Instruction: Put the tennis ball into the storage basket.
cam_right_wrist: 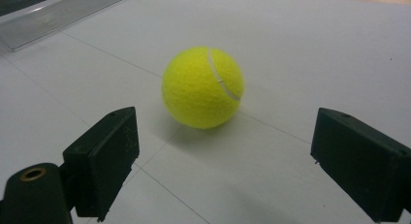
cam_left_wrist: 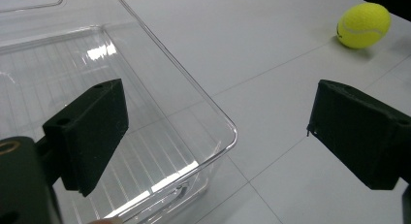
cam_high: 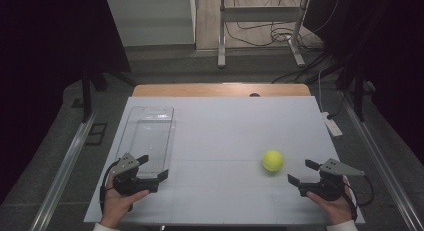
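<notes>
Now | tennis ball (cam_right_wrist: 202, 87) just ahead of right tongs (cam_right_wrist: 223, 166), jaws apart | left tongs (cam_left_wrist: 218, 136) apart, ball far

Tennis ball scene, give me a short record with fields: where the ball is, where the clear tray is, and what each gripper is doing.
ball: yellow tennis ball lying on the white table, right of centre, untouched
tray: clear plastic tray, empty, on the table's left side
left gripper: open, jaws straddling the tray's near corner without pressing on it
right gripper: open, aimed at the ball, short of it
hands: one on each gripper, at the near edge
</notes>
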{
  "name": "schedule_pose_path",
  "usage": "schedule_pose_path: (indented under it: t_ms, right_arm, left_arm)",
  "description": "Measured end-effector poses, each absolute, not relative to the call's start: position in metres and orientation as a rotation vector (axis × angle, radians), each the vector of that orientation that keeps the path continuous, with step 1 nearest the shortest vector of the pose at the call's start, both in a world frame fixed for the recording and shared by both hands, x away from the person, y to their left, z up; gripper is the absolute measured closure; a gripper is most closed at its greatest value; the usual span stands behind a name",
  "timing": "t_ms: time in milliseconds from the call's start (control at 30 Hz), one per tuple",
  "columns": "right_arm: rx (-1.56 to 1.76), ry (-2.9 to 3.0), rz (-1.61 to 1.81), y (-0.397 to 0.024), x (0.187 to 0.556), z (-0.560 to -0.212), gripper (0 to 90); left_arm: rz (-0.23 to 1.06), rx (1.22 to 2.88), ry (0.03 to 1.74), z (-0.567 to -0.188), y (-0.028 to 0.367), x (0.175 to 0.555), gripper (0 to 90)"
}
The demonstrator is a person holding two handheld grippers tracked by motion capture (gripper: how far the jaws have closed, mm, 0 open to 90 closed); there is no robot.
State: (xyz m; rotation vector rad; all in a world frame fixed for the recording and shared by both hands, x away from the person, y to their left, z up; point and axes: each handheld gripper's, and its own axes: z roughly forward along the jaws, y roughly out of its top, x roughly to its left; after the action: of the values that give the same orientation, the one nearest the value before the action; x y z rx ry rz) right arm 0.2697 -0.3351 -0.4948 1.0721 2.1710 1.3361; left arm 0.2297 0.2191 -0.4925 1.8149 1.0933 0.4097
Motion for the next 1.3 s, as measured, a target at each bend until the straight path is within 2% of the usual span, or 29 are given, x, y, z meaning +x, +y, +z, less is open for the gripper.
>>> schedule_pose_path:
  t_ms: [1300]
  right_arm:
    - [1.063, 2.181, 1.337, -0.337, 0.268, -0.495, 10.1]
  left_arm:
    - [0.412, 1.82, 1.056, -0.48, 0.207, 0.23, 8.5]
